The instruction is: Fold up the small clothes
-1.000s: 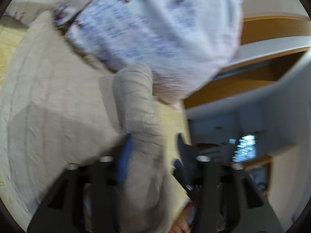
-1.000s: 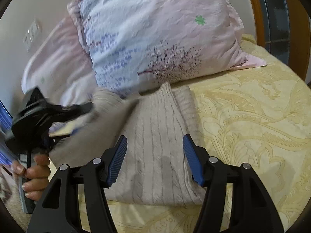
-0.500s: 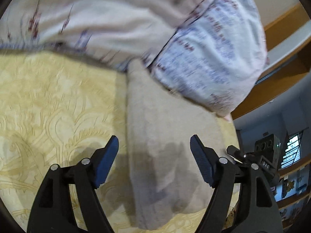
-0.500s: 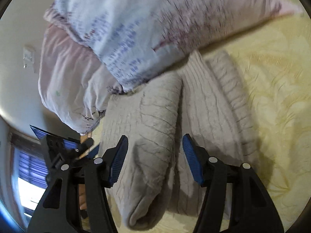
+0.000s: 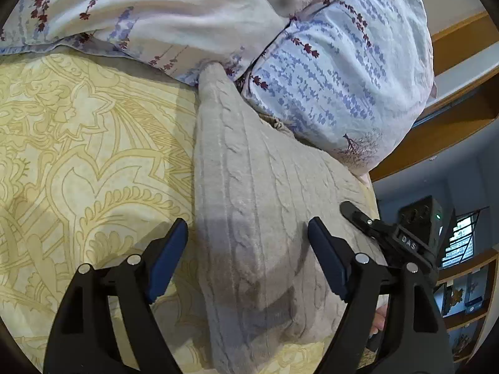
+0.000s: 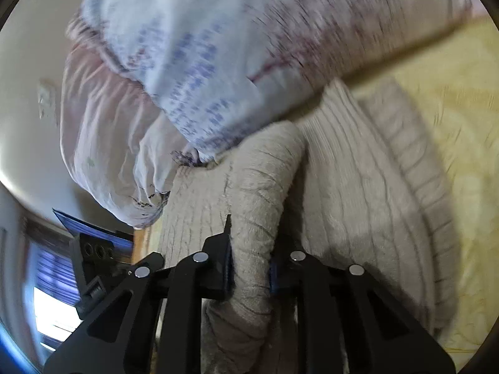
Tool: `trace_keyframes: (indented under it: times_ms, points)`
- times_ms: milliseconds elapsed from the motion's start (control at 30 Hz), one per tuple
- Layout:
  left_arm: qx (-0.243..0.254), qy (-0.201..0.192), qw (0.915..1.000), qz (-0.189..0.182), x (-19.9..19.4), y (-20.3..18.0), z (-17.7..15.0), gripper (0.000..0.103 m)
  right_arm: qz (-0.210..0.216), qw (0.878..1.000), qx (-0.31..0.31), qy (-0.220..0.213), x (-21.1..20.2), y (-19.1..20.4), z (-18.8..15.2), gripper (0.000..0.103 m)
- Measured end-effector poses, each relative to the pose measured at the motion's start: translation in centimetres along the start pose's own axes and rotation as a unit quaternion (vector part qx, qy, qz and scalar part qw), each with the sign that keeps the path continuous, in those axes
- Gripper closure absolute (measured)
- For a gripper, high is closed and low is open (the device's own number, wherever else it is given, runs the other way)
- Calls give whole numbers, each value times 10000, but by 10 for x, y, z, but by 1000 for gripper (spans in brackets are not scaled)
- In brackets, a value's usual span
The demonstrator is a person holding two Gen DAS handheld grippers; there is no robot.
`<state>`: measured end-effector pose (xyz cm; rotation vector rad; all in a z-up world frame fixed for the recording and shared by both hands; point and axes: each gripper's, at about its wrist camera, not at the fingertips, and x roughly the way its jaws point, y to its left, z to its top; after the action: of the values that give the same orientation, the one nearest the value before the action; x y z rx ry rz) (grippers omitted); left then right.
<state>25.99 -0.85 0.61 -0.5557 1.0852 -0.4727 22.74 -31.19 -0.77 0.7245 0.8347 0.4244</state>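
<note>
Sweater sleeve [image 6: 259, 218] between right claw [image 6: 251, 272] pads

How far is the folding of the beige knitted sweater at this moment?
Done: the sweater lies on the yellow bedspread, one side apparently folded in. In hand: the right gripper pinches a rolled sleeve; the left gripper is open above it. Left: laying that sleeve over, then folding lengthwise.
</note>
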Motion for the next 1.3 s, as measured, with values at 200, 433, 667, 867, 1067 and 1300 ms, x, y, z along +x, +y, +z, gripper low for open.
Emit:
trace_keyframes:
  times_ms: [200, 433, 667, 867, 1067, 1300]
  points:
    - [41, -16, 10000, -34, -7, -2, -4, 23, -388, 9940, -783, -659, -46, 20, 4, 88]
    - [257, 223, 9993, -159, 6, -17, -16, 23, -1039, 9879, -797, -836, -64, -5, 9, 88]
    - [458, 354, 9980, -241, 12, -28, -26, 23, -1360, 9877, -627, -453, -46, -29, 13, 85]
    - [425, 477, 9973, -350, 5, -24, -40, 24, -1061, 9925, -126, -588, -82, -43, -1, 53]
    - [384, 473, 9973, -412, -4, -21, -58, 25, -482, 9969, -103, -616, -124, -41, -43, 52]
    - [145, 641, 9959, -629, -3, -17, -78, 45, -485, 9960, -520, -543, -122, -24, -70, 66]
